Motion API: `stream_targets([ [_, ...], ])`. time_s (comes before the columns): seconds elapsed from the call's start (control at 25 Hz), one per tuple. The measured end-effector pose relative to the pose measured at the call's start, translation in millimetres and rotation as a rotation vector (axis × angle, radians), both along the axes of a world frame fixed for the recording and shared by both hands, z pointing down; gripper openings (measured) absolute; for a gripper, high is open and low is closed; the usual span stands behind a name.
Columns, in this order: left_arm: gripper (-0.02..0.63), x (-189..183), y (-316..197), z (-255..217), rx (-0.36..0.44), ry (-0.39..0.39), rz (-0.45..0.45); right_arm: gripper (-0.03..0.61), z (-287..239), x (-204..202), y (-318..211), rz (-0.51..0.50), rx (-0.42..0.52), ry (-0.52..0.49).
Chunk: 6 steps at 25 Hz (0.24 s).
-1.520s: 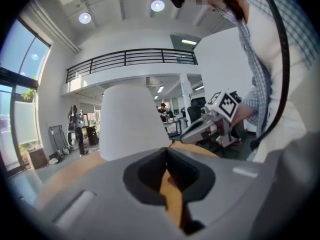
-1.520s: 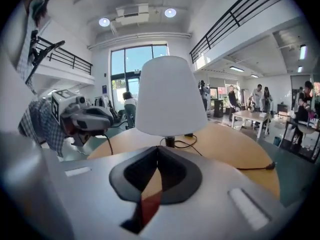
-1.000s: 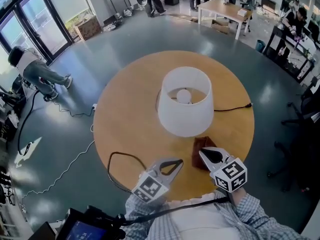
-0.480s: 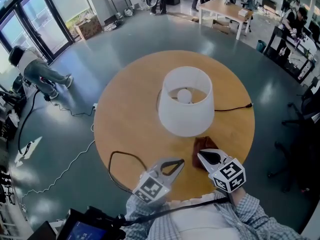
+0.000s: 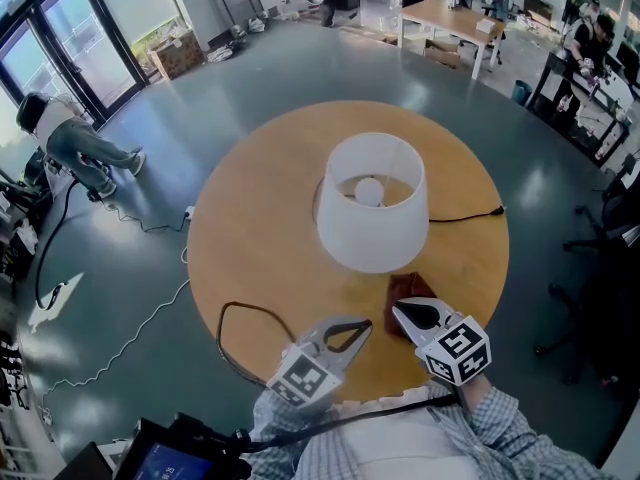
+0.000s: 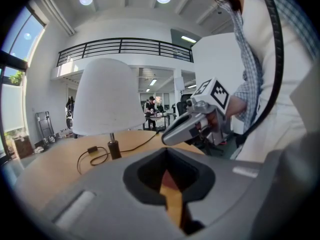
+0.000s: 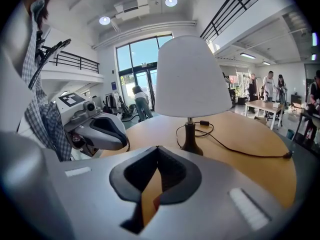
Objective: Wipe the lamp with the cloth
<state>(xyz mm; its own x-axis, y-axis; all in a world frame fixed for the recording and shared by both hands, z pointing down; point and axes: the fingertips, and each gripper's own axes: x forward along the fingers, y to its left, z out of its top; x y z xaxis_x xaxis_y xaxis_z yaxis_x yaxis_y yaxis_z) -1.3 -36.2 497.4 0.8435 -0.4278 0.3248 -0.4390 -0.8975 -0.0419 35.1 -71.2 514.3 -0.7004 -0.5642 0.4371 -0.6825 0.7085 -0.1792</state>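
Note:
The lamp, with its white shade (image 5: 370, 203) and dark stem (image 7: 190, 136), stands near the middle of the round wooden table (image 5: 260, 218). A dark red cloth (image 5: 408, 288) lies flat on the table in front of it, on the near right. My right gripper (image 5: 398, 307) hovers with its shut tip over the cloth's near edge and holds nothing. To its left my left gripper (image 5: 364, 322) is also shut and empty, above bare wood. In the left gripper view the shade (image 6: 107, 104) rises at the left and the right gripper (image 6: 192, 125) crosses in front.
A black cord loops on the table at the near left (image 5: 237, 320), and another runs right from the lamp to a plug (image 5: 468, 215). Beyond the round table are a second table (image 5: 447, 16), a crouching person (image 5: 70, 143) and office chairs (image 5: 610, 238).

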Motion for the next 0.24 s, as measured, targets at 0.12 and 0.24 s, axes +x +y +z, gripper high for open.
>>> stream_targets([
  [0.12, 0.005, -1.5, 2.2, 0.0, 0.001, -0.002, 0.000, 0.005, 0.8, -0.6, 1.8, -0.001, -0.002, 0.007],
  [0.24, 0.005, -3.6, 2.9, -1.0, 0.002, -0.001, -0.002, 0.005, 0.5, -1.9, 2.7, -0.003, -0.001, 0.014],
])
